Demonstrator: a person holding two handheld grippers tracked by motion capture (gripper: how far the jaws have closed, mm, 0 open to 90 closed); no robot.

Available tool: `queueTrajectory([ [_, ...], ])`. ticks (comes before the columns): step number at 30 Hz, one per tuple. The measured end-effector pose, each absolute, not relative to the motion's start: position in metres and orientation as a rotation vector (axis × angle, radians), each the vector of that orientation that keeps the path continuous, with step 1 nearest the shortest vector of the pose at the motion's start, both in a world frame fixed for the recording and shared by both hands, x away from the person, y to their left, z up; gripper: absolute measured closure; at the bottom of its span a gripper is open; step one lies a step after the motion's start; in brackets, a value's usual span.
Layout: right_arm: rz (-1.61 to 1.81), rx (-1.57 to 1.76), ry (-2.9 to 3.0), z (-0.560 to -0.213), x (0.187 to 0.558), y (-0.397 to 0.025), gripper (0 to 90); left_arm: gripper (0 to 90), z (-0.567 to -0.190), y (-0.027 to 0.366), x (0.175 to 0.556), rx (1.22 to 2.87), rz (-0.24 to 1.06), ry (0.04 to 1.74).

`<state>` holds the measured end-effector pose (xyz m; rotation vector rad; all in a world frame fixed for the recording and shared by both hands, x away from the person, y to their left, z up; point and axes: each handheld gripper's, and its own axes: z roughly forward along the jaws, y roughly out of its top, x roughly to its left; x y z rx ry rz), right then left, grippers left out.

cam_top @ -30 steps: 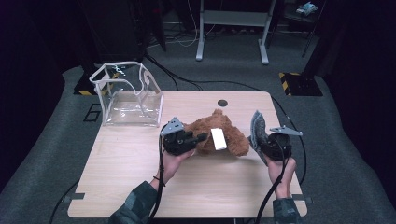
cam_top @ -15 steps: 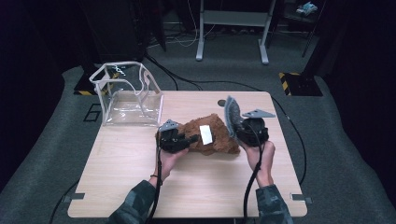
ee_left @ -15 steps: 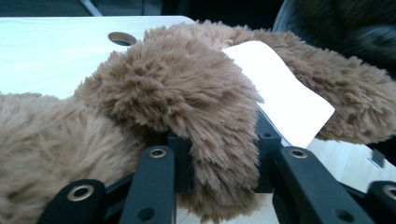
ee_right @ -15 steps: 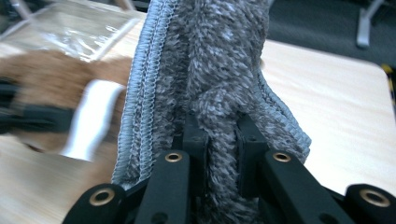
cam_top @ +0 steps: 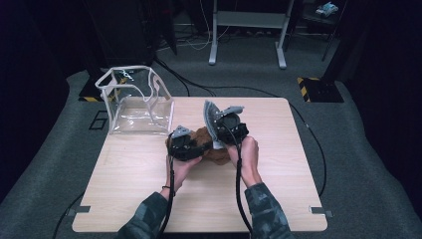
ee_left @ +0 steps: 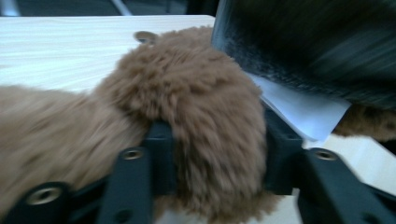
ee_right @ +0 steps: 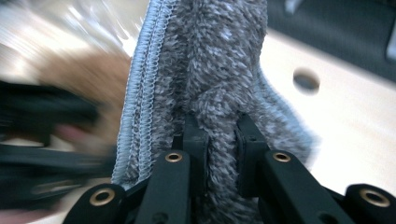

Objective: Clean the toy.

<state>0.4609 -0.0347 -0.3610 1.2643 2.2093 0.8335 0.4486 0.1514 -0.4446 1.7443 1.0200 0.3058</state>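
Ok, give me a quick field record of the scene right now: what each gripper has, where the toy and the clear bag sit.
left gripper: shut on brown plush toy, a furry lobe pinched between the jaws
right gripper: shut on grey cloth, a fold held upright
plush toy place: mid-table, between both grippers
white tag: on the toy, beside the left gripper's jaw
clear bag: far left of the table, open, apart from the toy
hands: both on the grippers

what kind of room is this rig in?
Probably a lab or recording studio, not a home: dark surroundings, grey carpet with cables across it, a metal stand behind a bare wooden table.
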Motion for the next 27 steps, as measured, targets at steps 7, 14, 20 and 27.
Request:
queueTrajectory([
  [7,0.756,1.374,2.207,-0.395,0.485,-0.046,78.5,23.5,-0.442,0.180,0.435,1.724,0.502,1.083],
  [14,0.771,1.387,2.207,-0.403,0.489,-0.050,78.8,14.9,-0.453,0.184,0.445,1.735,0.548,1.159],
  [20,0.784,1.394,2.213,-0.411,0.488,-0.054,79.3,11.7,-0.465,0.176,0.457,1.717,0.560,1.238],
  [27,0.784,1.392,2.216,-0.414,0.489,-0.055,79.3,6.1,-0.475,0.169,0.460,1.721,0.591,1.263],
])
